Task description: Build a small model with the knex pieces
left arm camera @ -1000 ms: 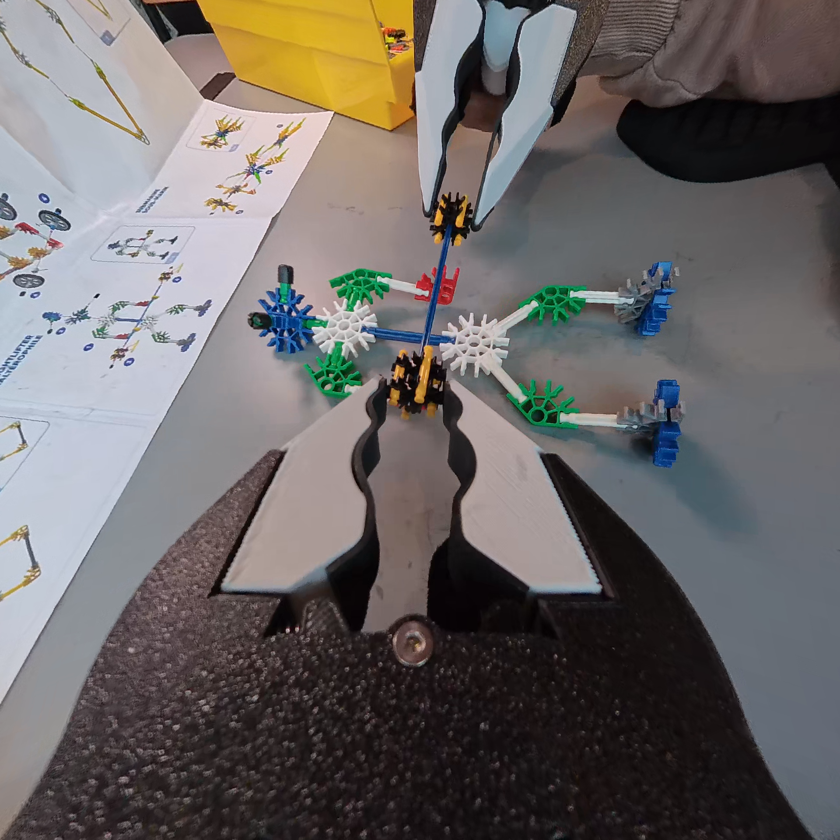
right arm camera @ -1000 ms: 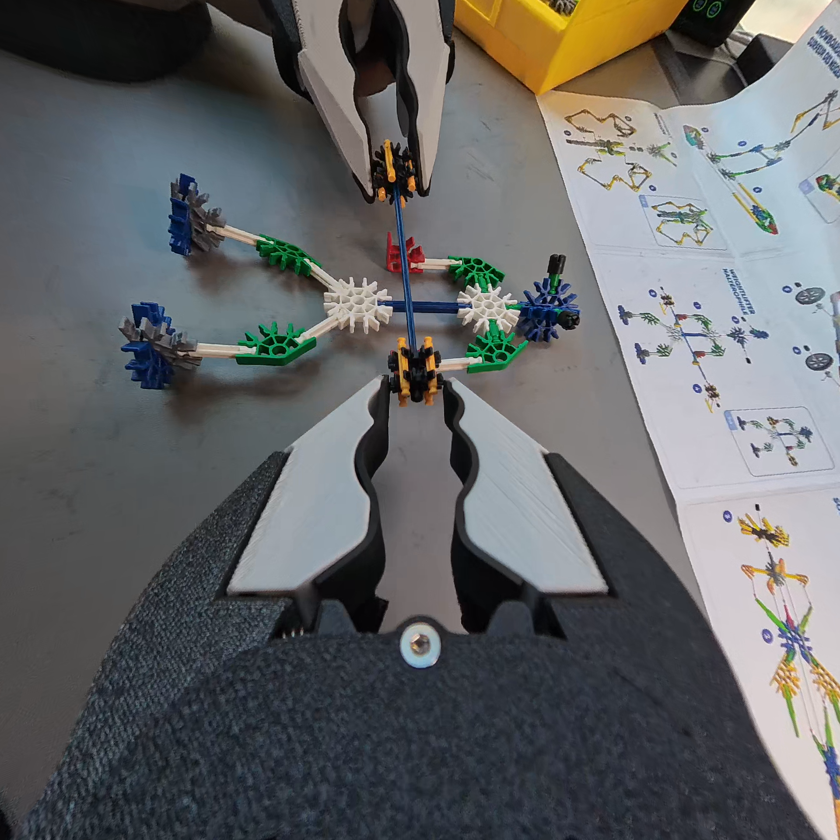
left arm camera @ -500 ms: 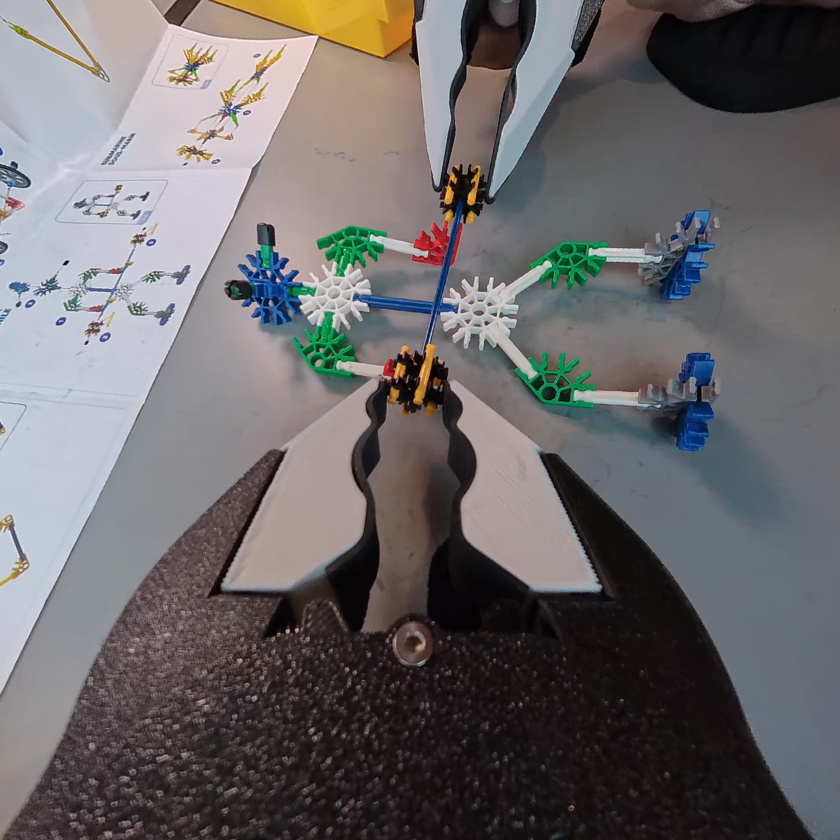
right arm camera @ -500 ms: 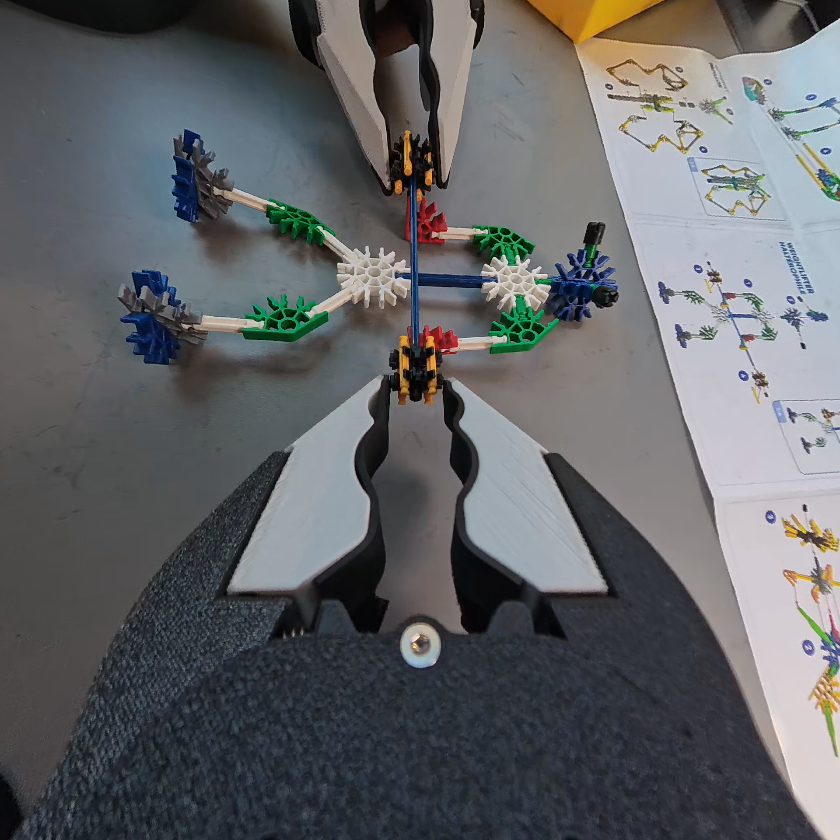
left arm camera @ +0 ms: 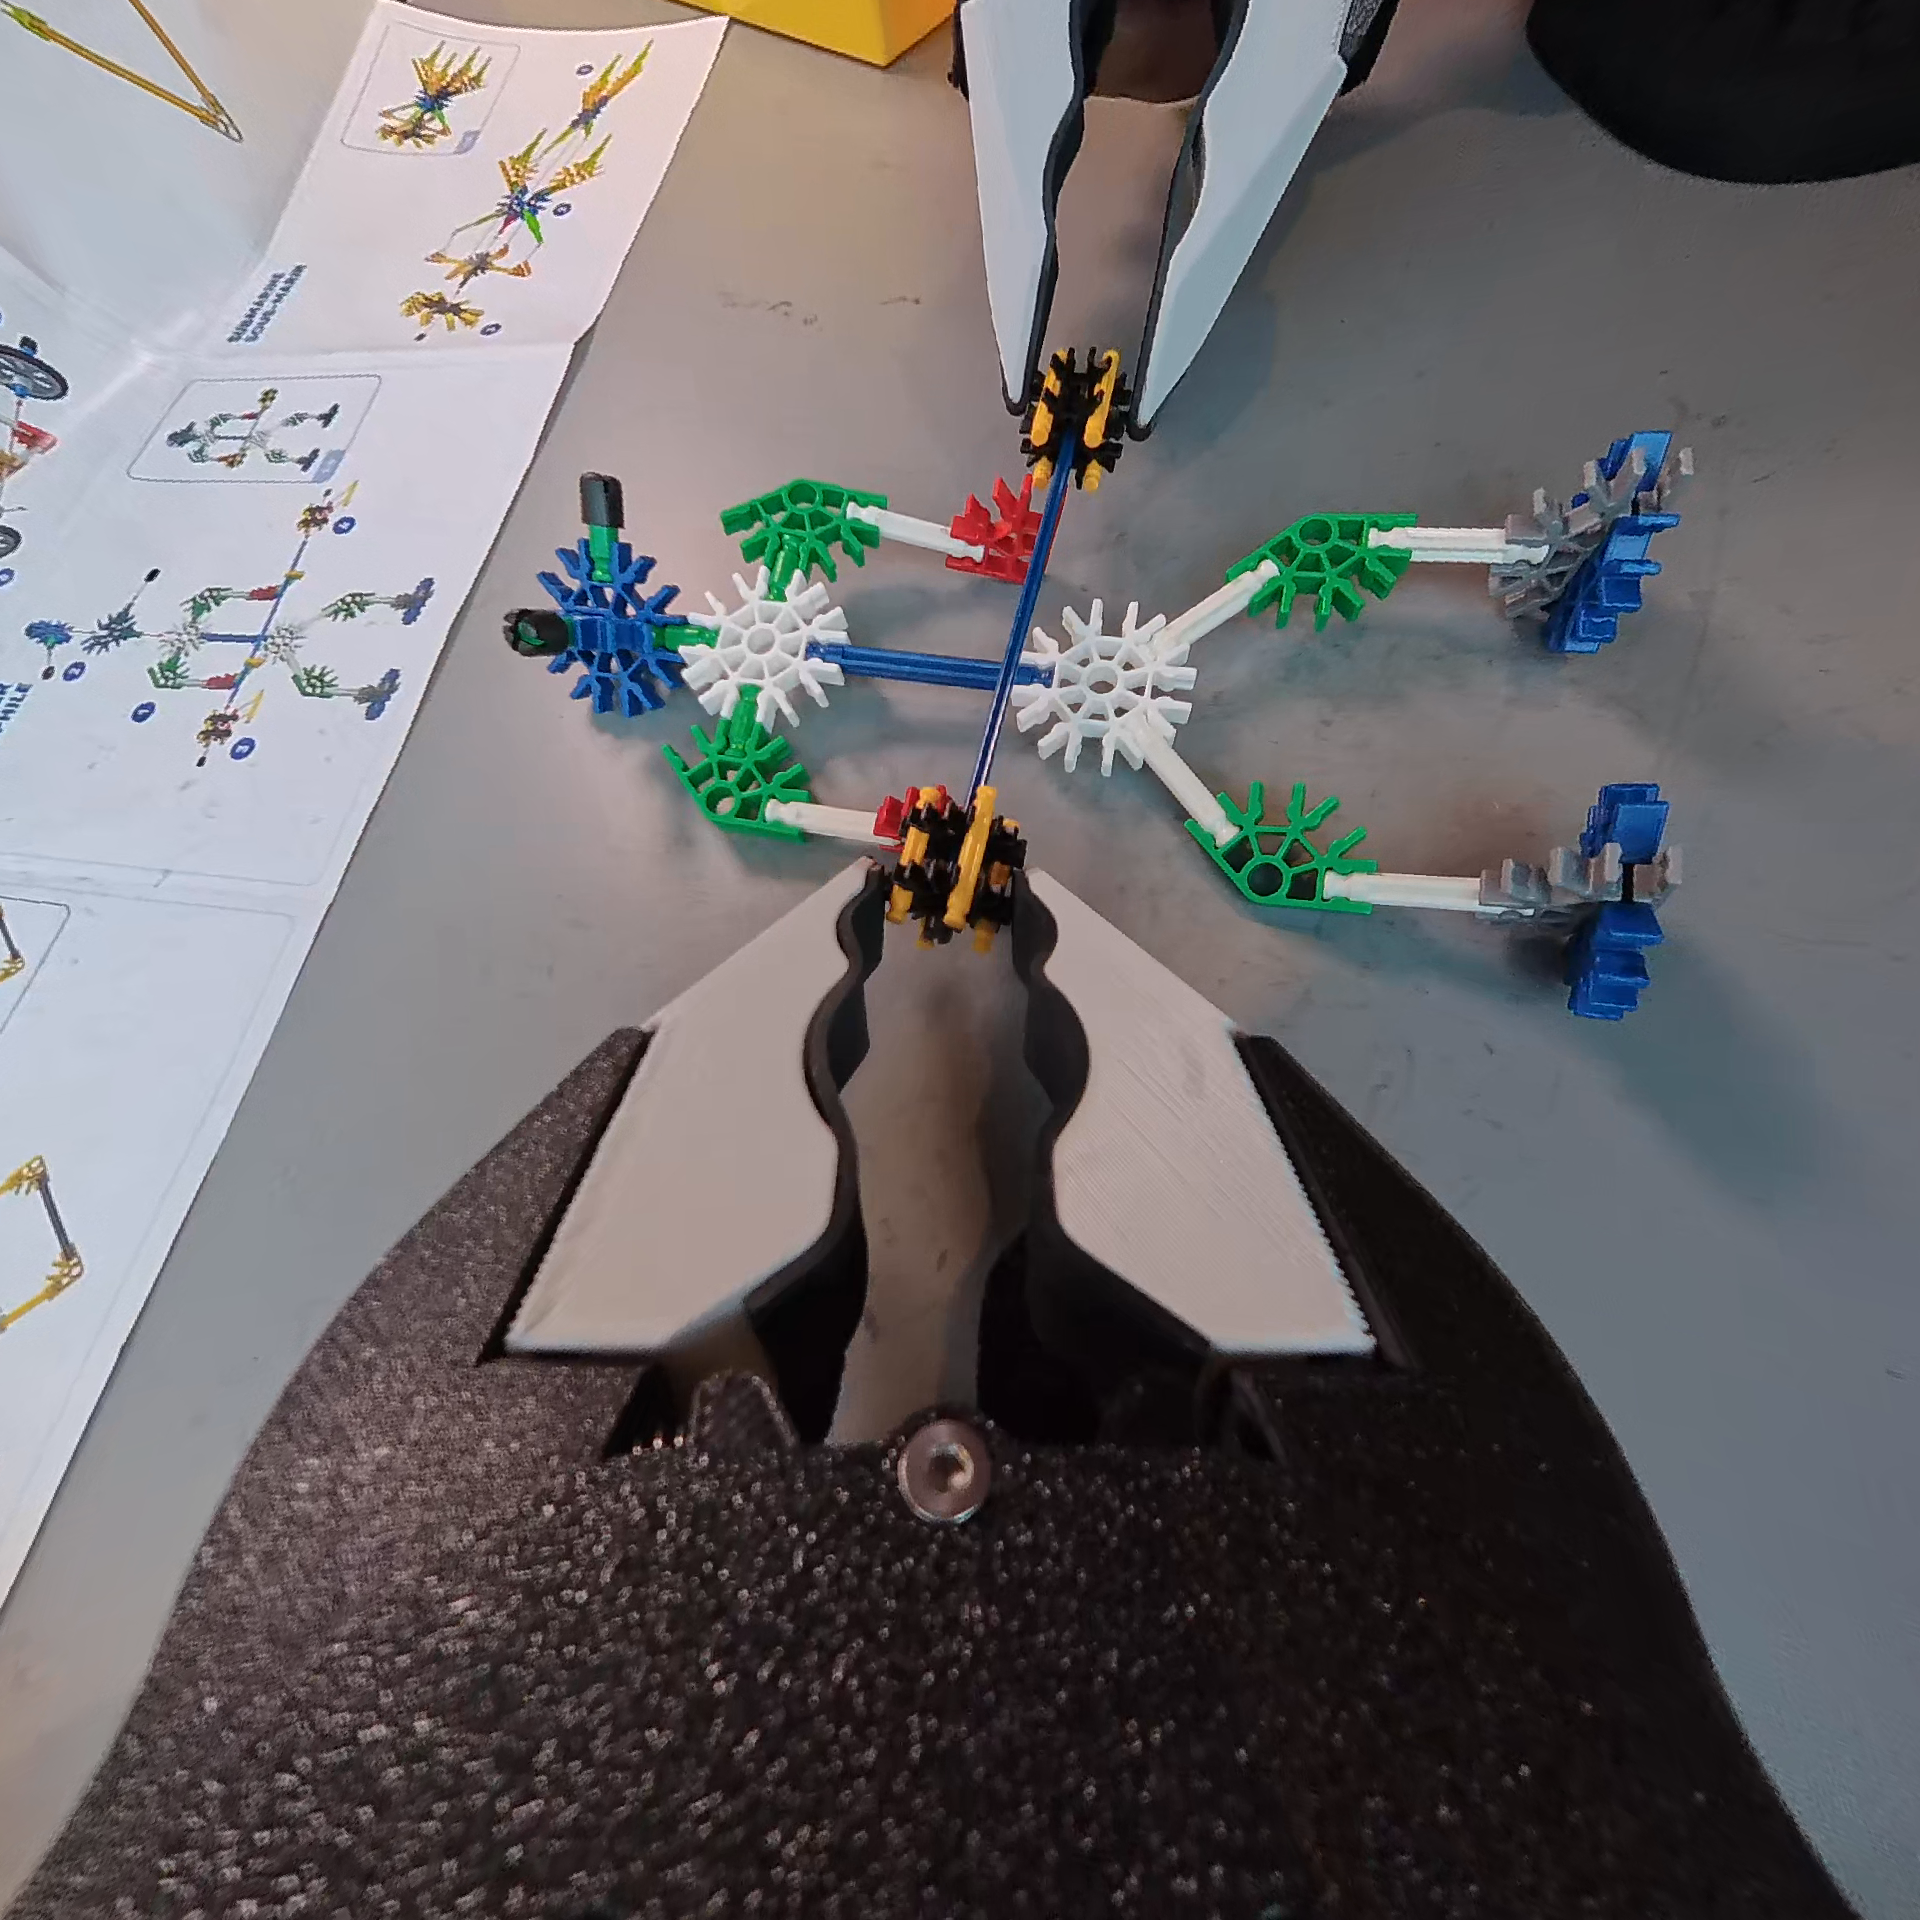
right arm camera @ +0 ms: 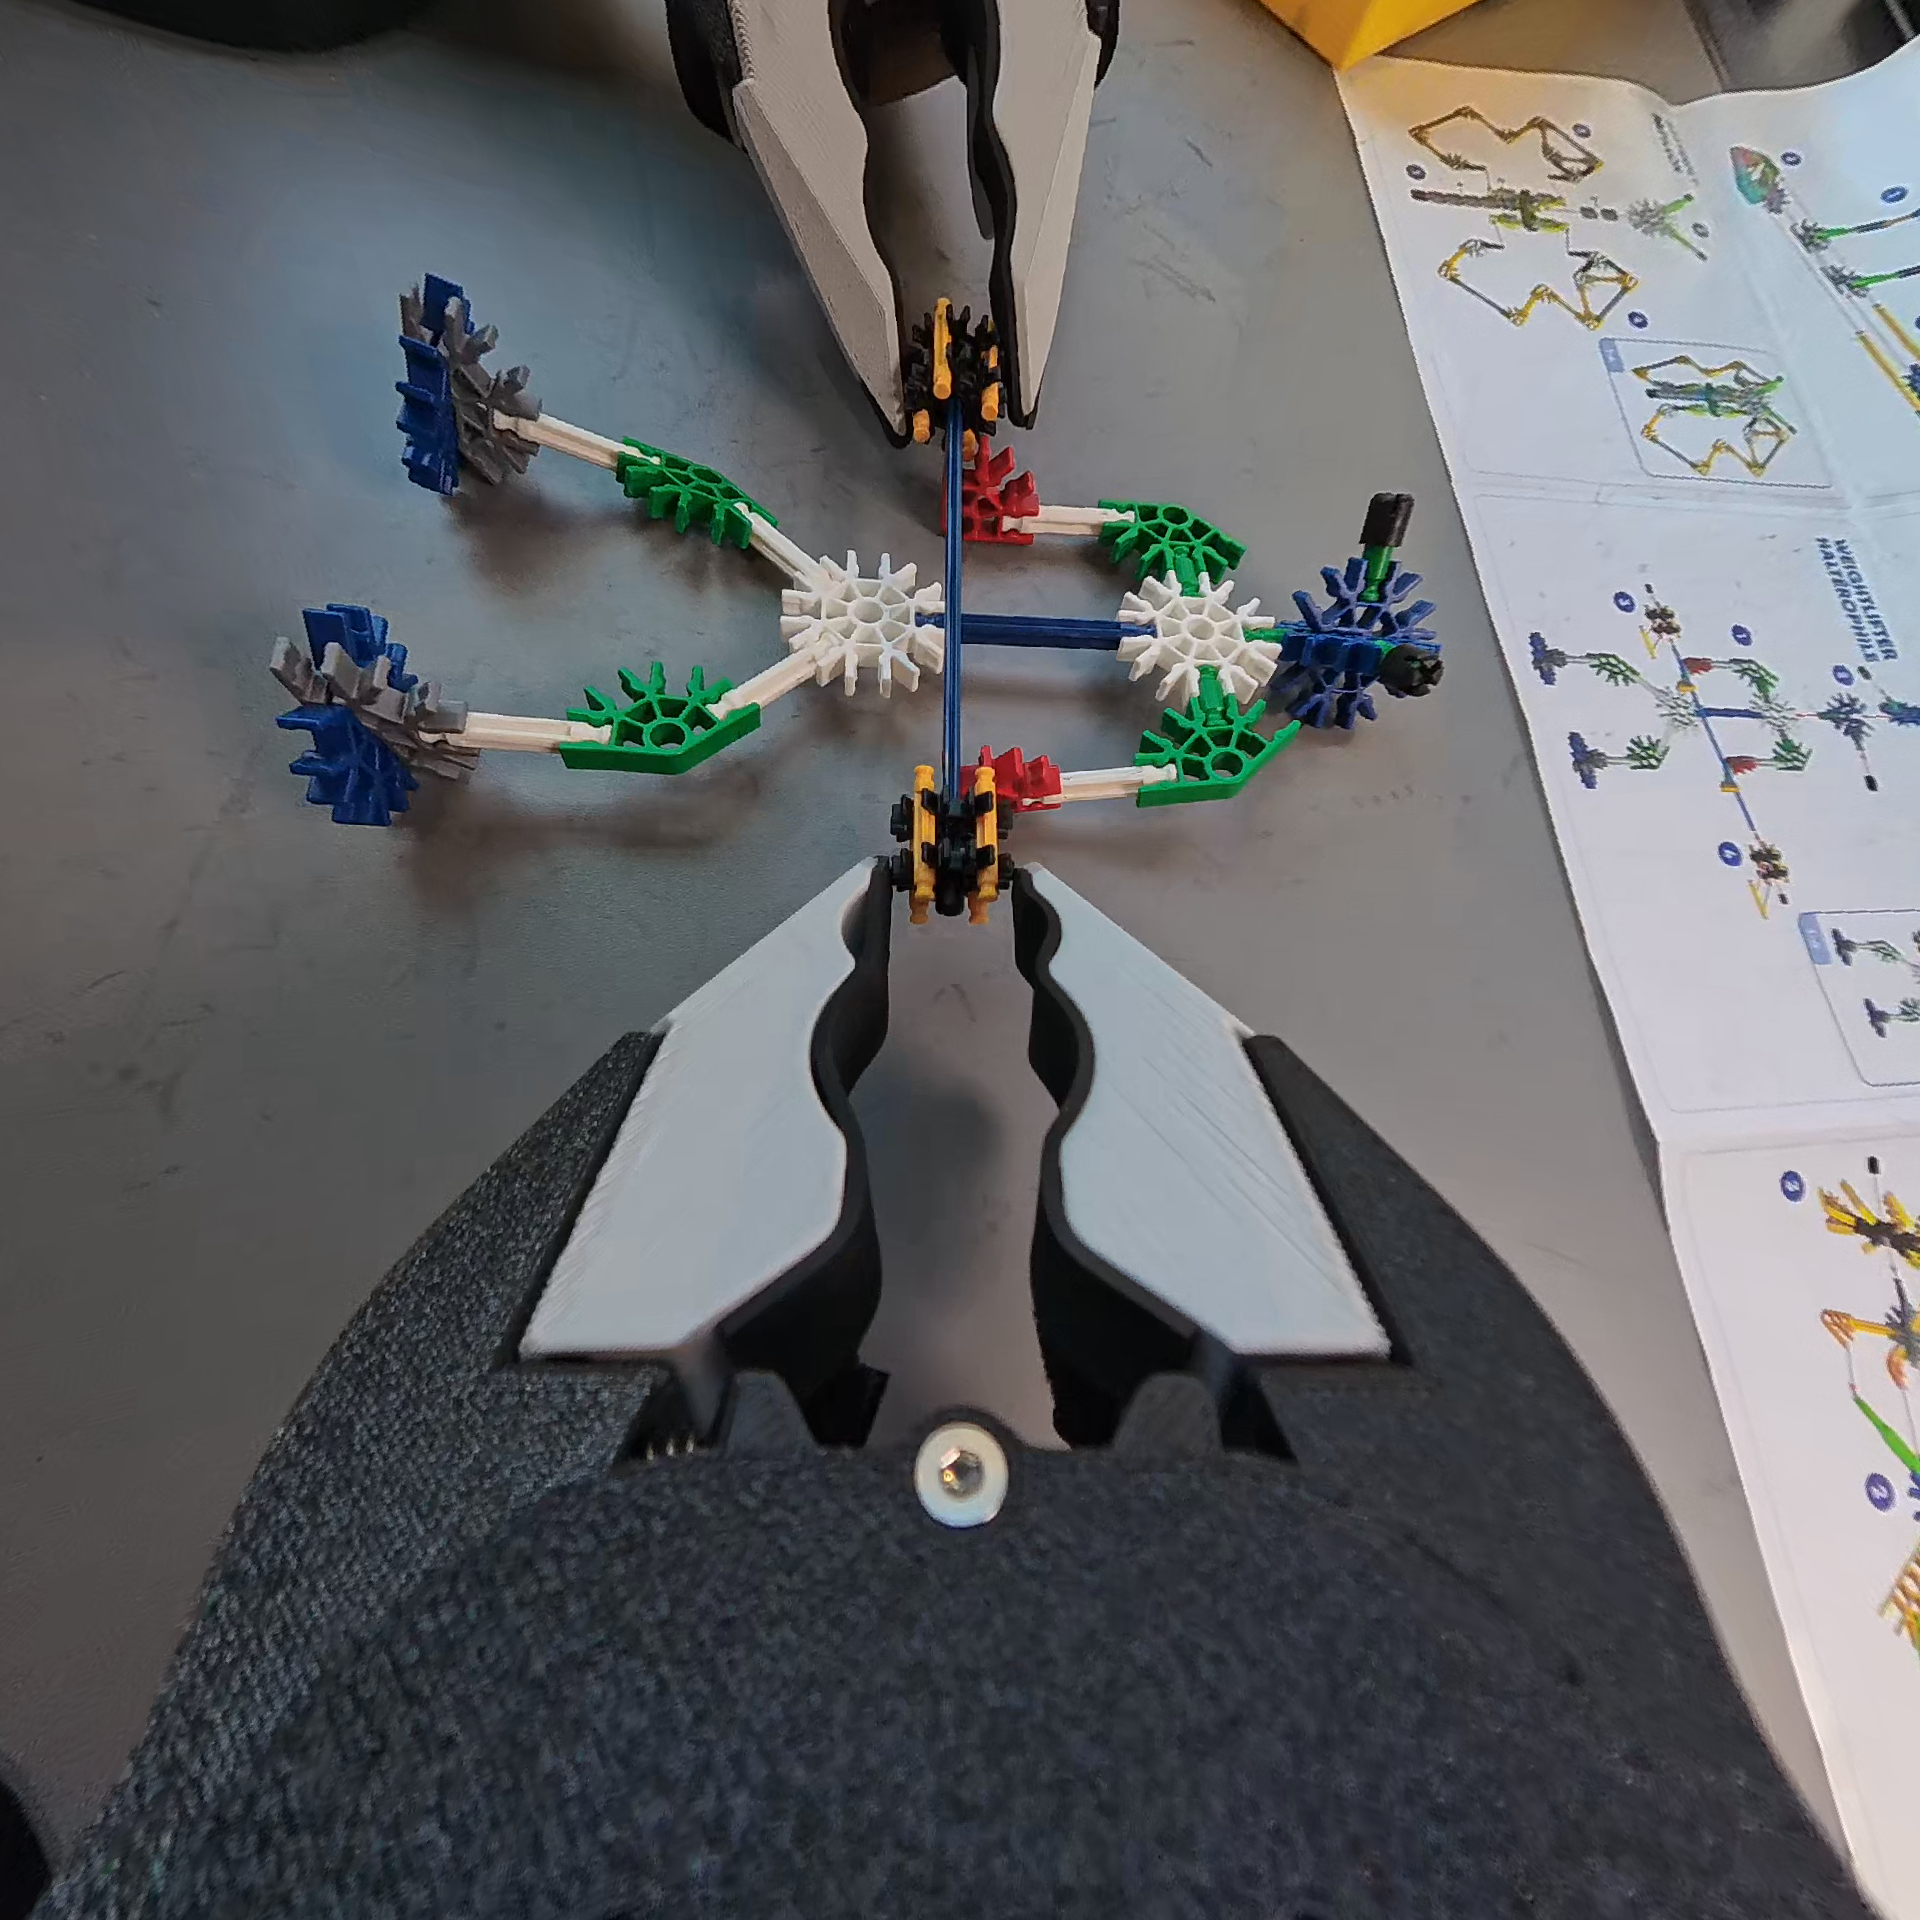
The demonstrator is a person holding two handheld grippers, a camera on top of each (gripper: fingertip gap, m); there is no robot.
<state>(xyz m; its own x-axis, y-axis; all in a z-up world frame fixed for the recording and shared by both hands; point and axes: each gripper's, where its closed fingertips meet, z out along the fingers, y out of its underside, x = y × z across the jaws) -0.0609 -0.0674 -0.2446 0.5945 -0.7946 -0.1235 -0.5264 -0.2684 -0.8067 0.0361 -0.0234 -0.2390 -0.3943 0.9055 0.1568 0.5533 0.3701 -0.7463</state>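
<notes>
A thin blue rod (left arm camera: 1013, 644) with a black-and-yellow hub at each end spans between my two grippers. My left gripper (left arm camera: 948, 883) is shut on the near hub (left arm camera: 951, 868); it also shows at the top of the right wrist view (right arm camera: 956, 400). My right gripper (right arm camera: 951, 873) is shut on the other hub (right arm camera: 951, 836) and shows at the top of the left wrist view (left arm camera: 1075, 416). The rod crosses over a flat toy figure (left arm camera: 1101, 681) of white, green, blue and grey connectors. Its two red connectors (right arm camera: 997, 499) (right arm camera: 1013, 779) lie right beside the rod.
The figure lies on a grey table (left arm camera: 1558, 1195). A folded white instruction sheet lies along the left in the left wrist view (left arm camera: 208, 727) and along the right in the right wrist view (right arm camera: 1714, 727). A yellow box corner (right arm camera: 1351, 26) is beyond it. A dark sleeve (left arm camera: 1714, 94) rests at the far side. The left gripper's tips are roughly 12 cm from the right gripper's.
Both grippers have come lower and closer over the figure with the rod still held between them. The rod now lies beside both red connectors.
</notes>
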